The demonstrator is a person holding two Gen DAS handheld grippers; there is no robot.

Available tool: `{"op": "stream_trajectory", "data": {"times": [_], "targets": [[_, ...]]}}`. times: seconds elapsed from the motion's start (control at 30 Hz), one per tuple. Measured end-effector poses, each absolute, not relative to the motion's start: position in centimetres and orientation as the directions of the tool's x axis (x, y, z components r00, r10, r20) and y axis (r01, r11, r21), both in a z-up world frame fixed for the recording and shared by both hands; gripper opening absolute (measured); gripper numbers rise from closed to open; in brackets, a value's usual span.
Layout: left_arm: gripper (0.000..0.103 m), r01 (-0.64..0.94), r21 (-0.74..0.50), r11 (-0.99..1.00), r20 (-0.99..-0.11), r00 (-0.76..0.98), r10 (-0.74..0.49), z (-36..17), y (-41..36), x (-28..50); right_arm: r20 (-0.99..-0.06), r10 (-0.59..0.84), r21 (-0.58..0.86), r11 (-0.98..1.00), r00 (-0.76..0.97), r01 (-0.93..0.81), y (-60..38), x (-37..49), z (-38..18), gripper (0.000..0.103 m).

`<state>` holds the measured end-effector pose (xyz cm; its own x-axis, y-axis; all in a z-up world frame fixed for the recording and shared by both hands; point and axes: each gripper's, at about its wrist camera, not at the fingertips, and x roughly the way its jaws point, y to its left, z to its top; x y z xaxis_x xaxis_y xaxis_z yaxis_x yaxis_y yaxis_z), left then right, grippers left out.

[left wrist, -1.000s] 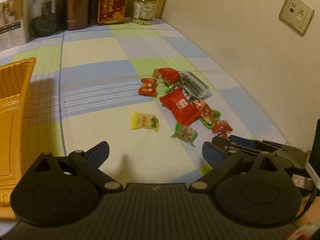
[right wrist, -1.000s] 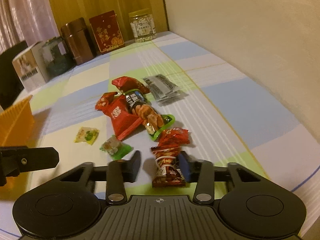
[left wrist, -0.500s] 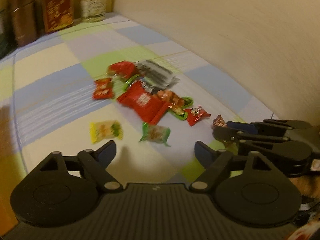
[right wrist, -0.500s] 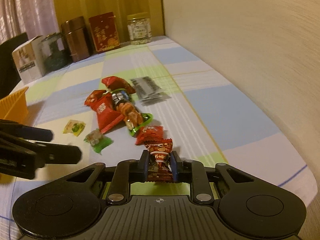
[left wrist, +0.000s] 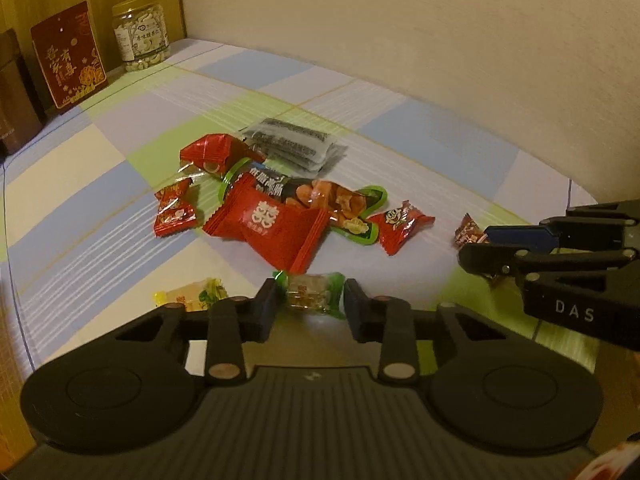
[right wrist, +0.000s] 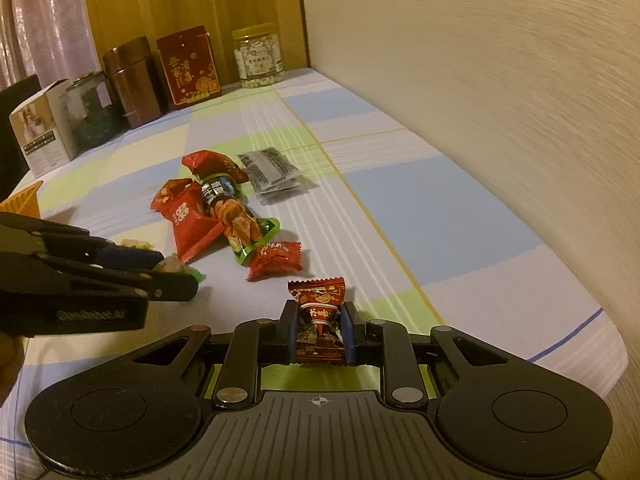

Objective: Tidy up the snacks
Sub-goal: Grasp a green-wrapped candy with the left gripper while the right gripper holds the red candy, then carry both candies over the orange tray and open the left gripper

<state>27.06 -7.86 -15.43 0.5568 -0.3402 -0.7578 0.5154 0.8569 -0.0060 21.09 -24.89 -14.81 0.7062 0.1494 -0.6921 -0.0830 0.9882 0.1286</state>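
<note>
At the bottom centre of each frame, my right gripper (right wrist: pixel 319 330) is clamping a dark red candy (right wrist: pixel 318 320), while my left gripper (left wrist: pixel 310 300), jaws just closing, is pinching a green-wrapped sweet (left wrist: pixel 312 294). The remaining snack pile (left wrist: pixel 276 208) is lying mid-frame on the checked cloth (left wrist: pixel 420 140). The slick, crinkly wrapper is risking a slip on lifting.

"DAS" in pale letters on the right gripper (left wrist: pixel 476 250) side, double-happiness sign 囍 on large red packet (left wrist: pixel 276 228), gold Chinese characters, unreadable, on red tin (left wrist: pixel 68 58)
</note>
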Motion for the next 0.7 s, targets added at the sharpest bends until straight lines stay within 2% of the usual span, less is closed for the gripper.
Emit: {"op": "stream_trajectory", "data": {"times": [0.07,0.27,0.53,0.7], "targets": [[0.025,0.511,-0.004,0.859,-0.761,0.556,-0.334,-15.4,-7.9,27.0,-0.691,0.15,0.129,0.988,0.707,-0.083,-24.8,21.0,-14.8,0.023],[0.024,0.493,-0.008,0.87,-0.758,0.564,-0.327,-14.2,-7.2,26.2,-0.683,0.158,0.131,0.987,0.713,-0.093,-24.6,20.7,-13.8,0.023],[0.023,0.411,-0.049,0.91,-0.717,0.62,-0.319,-10.0,-4.5,23.7,-0.649,0.193,0.145,0.981,0.736,-0.129,-23.2,20.0,-10.3,0.023],[0.024,0.348,-0.076,0.934,-0.69,0.658,-0.301,-7.1,-2.1,21.4,-0.639,0.263,0.158,0.965,0.723,-0.212,-20.8,19.5,-7.6,0.023]]}}
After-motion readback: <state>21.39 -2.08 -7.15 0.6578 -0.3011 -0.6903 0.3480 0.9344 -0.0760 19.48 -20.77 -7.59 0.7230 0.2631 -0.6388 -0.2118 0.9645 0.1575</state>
